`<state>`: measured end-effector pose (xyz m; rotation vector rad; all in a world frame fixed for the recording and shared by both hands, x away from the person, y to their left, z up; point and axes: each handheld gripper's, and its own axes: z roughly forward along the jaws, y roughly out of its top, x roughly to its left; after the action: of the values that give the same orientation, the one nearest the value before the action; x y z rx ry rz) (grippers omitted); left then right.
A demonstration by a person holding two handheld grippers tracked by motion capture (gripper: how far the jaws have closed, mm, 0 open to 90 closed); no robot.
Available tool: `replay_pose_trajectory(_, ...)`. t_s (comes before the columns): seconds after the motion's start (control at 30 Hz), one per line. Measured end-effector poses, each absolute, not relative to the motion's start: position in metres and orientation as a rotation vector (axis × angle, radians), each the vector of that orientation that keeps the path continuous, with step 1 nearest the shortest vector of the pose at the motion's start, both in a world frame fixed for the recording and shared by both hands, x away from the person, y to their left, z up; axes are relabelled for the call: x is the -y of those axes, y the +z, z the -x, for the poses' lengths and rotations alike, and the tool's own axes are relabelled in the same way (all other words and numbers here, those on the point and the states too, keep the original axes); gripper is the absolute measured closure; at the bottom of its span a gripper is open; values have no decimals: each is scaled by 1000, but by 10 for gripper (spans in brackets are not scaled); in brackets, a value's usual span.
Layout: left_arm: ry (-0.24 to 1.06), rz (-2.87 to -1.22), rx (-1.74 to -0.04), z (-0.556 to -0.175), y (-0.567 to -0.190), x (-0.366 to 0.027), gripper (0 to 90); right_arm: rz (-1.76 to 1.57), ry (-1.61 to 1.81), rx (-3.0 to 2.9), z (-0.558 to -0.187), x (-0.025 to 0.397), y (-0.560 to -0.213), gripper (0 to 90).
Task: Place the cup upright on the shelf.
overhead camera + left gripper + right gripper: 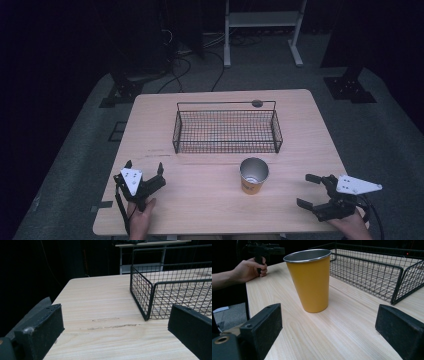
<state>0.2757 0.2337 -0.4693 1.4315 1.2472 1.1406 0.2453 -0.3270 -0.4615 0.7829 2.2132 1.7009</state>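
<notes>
Standing upright on the light wooden counter [210, 200], the yellow metal cup [253, 176] waits at six o'clock from the black wire basket [227, 131]. Both claws, left claw [145, 170] and right claw [309, 190], are wide apart, grasping nothing. Nothing looks done yet.

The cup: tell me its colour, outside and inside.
The cup is yellow-orange outside, bare silver metal inside and at the rim; clearest in the right gripper view.

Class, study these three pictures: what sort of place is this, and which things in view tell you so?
Probably a studio or lab set up for recording: black curtains shut in a lone wooden table, cables trail over the grey floor, and stand bases sit around it. A yellow cup and wire basket look like props.
</notes>
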Motion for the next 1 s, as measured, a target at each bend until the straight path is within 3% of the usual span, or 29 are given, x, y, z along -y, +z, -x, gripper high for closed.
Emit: replay_pose_trajectory(1.0,1139,-1435,-1235,-274,-469,-233,0,-693,1653,-2304,-254,286,-451,65)
